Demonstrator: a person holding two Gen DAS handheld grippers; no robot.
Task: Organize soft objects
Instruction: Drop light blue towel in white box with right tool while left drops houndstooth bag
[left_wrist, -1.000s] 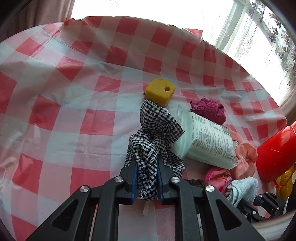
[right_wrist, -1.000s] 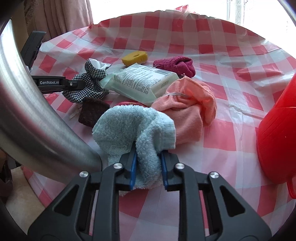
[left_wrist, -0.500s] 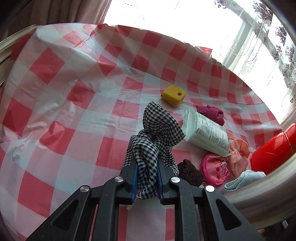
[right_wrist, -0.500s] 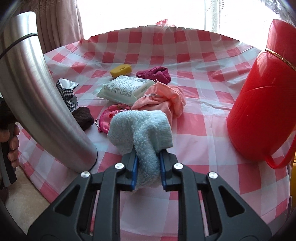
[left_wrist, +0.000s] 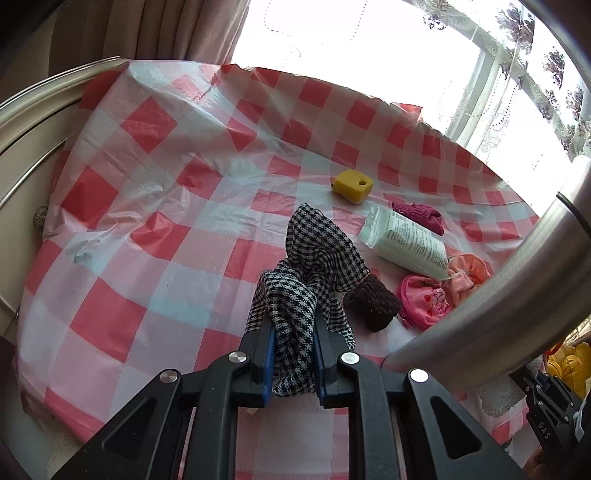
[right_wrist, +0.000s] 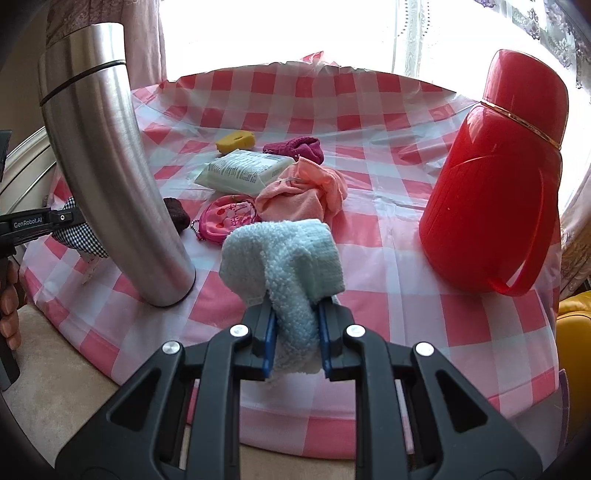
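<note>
Your left claw (left_wrist: 293, 354) pinches the limp checked cloth (left_wrist: 310, 273) and your right claw (right_wrist: 295, 341) the fluffy blue towel (right_wrist: 284, 258), both lifted near the steel flask (right_wrist: 110, 166); grip bunched folds, they're light and droop.

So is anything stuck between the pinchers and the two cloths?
No. The left gripper is already shut on the checked cloth, and the right gripper is shut on the blue towel. Both cloths sit right between the pads with nothing in the way.
</note>
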